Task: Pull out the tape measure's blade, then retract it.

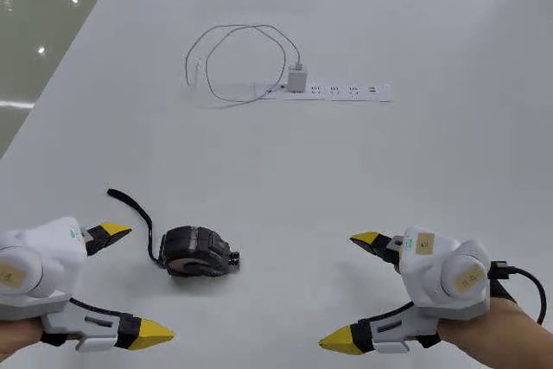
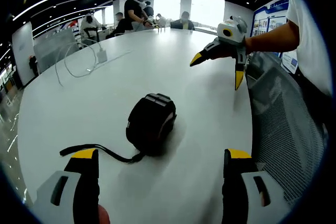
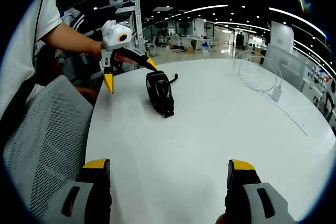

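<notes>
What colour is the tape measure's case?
Black; the tape measure shows it best in the left gripper view.

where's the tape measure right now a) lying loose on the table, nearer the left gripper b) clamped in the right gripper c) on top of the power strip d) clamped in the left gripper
a: the tape measure lies on the white table, untouched, closer to the left gripper than to the right gripper, and both have their jaws open.

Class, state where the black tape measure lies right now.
In the head view's lower left, the black tape measure lies on the white table, just right of the open left gripper.
</notes>
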The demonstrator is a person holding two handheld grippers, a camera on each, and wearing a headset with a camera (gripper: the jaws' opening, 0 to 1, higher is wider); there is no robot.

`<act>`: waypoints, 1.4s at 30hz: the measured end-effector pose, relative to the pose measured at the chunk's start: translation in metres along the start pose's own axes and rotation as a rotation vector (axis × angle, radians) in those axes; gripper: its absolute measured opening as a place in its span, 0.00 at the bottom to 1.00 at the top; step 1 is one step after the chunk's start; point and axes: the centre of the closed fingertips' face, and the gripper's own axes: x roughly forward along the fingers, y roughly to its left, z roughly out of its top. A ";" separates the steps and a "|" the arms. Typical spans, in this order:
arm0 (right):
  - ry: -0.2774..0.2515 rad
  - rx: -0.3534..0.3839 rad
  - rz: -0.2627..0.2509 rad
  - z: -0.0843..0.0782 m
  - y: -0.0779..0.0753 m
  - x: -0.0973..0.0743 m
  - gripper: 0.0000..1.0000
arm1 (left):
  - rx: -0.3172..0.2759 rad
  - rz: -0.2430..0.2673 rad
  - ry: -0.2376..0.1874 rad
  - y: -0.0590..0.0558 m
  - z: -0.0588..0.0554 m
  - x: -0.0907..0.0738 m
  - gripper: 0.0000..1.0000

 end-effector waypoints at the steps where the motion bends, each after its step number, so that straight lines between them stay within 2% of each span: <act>1: 0.000 -0.003 0.003 0.001 -0.001 0.002 0.91 | 0.007 -0.003 0.005 0.001 0.001 0.001 0.97; 10: 0.001 -0.024 0.028 0.014 -0.004 0.016 0.91 | 0.054 -0.032 0.041 0.007 0.002 0.011 0.96; 17: 0.009 -0.038 0.050 0.017 -0.005 0.025 0.90 | 0.088 -0.074 0.082 0.004 0.001 0.021 0.92; 26: 0.020 -0.047 0.070 0.018 -0.006 0.031 0.90 | 0.121 -0.097 0.142 0.008 -0.002 0.031 0.80; 31: 0.020 -0.048 0.076 0.020 -0.006 0.034 0.90 | 0.136 -0.104 0.167 0.013 -0.003 0.036 0.74; 33: 0.018 -0.047 0.079 0.021 -0.005 0.035 0.90 | 0.151 -0.095 0.164 0.016 -0.002 0.038 0.72; 42: 0.018 -0.047 0.084 0.021 -0.005 0.038 0.90 | 0.185 -0.116 0.211 0.019 -0.005 0.045 0.59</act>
